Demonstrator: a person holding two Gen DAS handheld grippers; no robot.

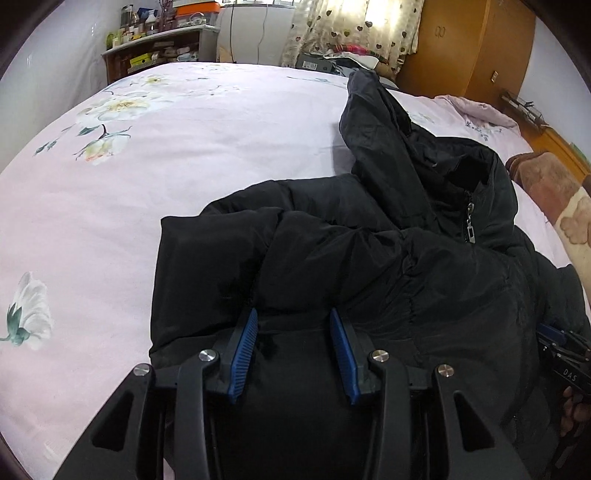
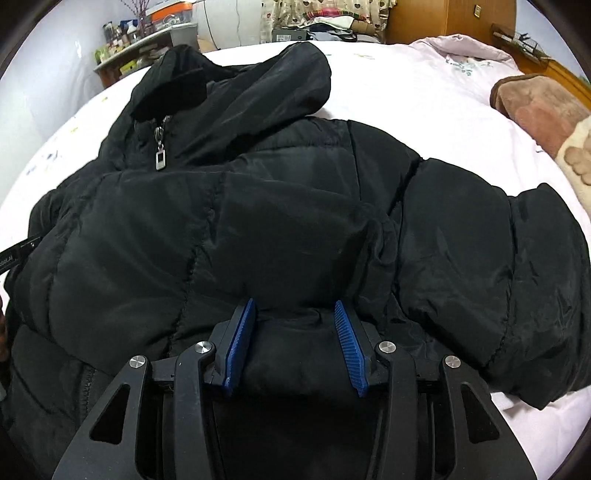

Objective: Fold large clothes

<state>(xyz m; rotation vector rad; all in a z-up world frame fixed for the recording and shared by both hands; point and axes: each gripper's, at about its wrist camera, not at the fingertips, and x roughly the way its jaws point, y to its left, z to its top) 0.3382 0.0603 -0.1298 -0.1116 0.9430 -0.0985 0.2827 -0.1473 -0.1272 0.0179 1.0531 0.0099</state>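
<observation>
A black puffer jacket (image 1: 388, 251) lies on a pink floral bed sheet (image 1: 155, 155), its hood toward the far side and its silver zipper pull (image 2: 160, 159) near the collar. My left gripper (image 1: 293, 325) is open over the jacket's near left part, blue pads (image 1: 246, 343) apart with fabric between them. My right gripper (image 2: 294, 317) is also open, with a bunch of jacket (image 2: 258, 206) fabric sitting between its blue pads (image 2: 349, 343). The right gripper also shows at the right edge of the left wrist view (image 1: 561, 354).
A brown and cream blanket (image 2: 546, 118) lies at the bed's right. A cluttered shelf (image 1: 155, 48) and white appliance (image 1: 255, 33) stand beyond the bed's far left. A wooden wardrobe (image 1: 469, 48) and curtain (image 1: 351, 29) are at the back.
</observation>
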